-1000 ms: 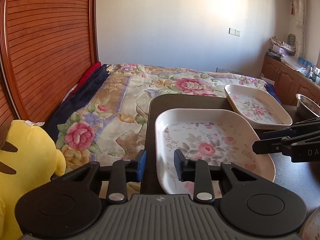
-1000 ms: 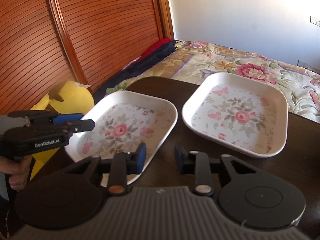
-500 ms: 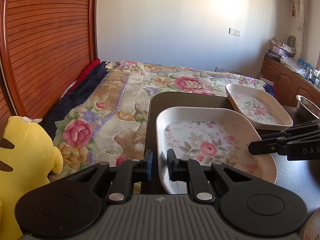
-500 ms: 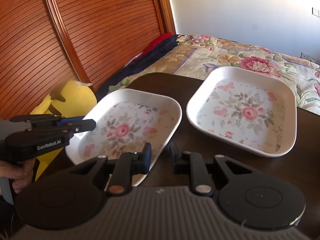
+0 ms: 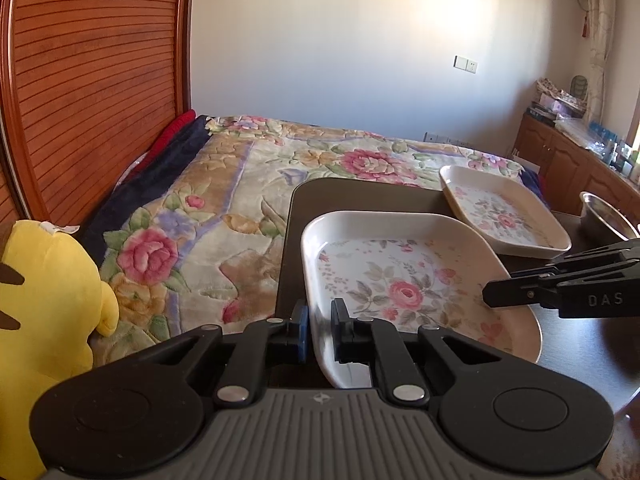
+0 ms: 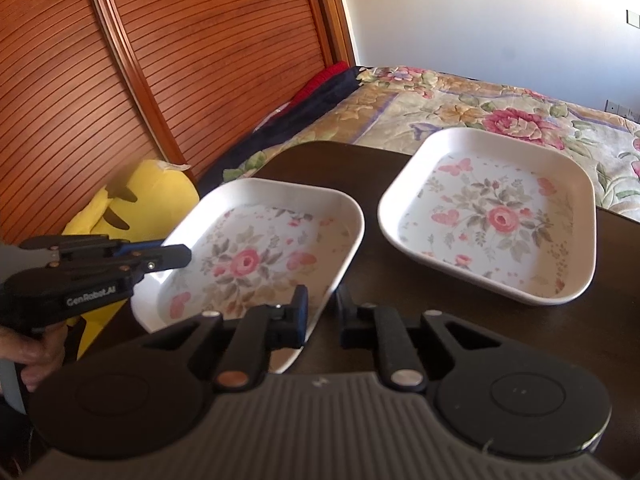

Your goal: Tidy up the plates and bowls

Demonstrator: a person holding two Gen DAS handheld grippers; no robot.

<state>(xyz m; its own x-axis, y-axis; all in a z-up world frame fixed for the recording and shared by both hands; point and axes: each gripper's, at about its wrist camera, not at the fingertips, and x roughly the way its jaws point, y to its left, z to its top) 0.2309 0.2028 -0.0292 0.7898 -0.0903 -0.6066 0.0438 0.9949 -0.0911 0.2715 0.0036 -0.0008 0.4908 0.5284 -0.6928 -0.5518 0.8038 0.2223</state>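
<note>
Within the last 1 second both the left gripper (image 5: 319,334) and the right gripper (image 6: 322,316) have been narrowed onto opposite rims of the near plate (image 6: 256,256), which is lying on the table (image 6: 400,320) at 9 o'clock of the second plate (image 6: 492,216), so lifting for stacking is judged to be prepared.

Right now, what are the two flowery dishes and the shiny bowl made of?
The two white square flower-printed dishes, near and far, look like glazed ceramic or melamine: smooth, glossy rims with soft sheen; I cannot tell which. The grey round metal bowl looks like stainless steel, because it reflects light like a mirror. The dark brown table seems polished wood or laminate.
</note>
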